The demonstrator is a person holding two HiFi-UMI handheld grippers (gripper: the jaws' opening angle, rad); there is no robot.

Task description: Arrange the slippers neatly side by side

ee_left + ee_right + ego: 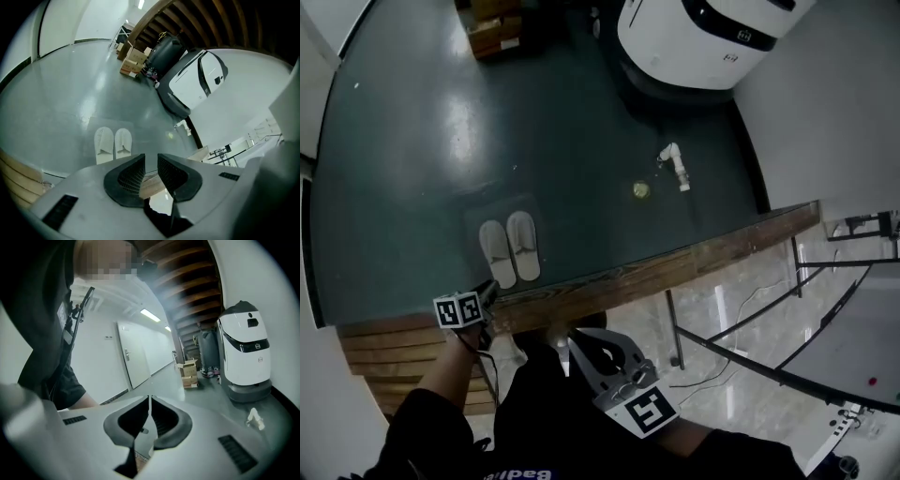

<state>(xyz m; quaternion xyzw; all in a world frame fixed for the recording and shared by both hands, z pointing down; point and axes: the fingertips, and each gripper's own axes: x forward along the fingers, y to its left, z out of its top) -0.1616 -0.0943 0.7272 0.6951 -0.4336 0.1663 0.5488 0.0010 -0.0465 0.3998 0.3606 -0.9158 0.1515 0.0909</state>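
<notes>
Two white slippers lie side by side on the dark green floor, toes pointing away from me: the left slipper (pixel 497 253) (pixel 104 144) and the right slipper (pixel 523 246) (pixel 123 142). They are close together and nearly parallel. My left gripper (pixel 487 291) (pixel 151 164) hovers just behind their heels, above the wooden step, open, with a clear gap between its jaws and nothing in it. My right gripper (pixel 576 340) (pixel 149 401) is held back near my body, shut, its tips touching and nothing held.
A wooden step edge (pixel 656 272) borders the green floor in front of me. A large white machine (pixel 703 37) stands at the back, with cardboard boxes (pixel 492 33) to its left. A small white object (pixel 675 167) and a yellow disc (pixel 641 190) lie on the floor. Metal frames (pixel 769 319) stand at the right.
</notes>
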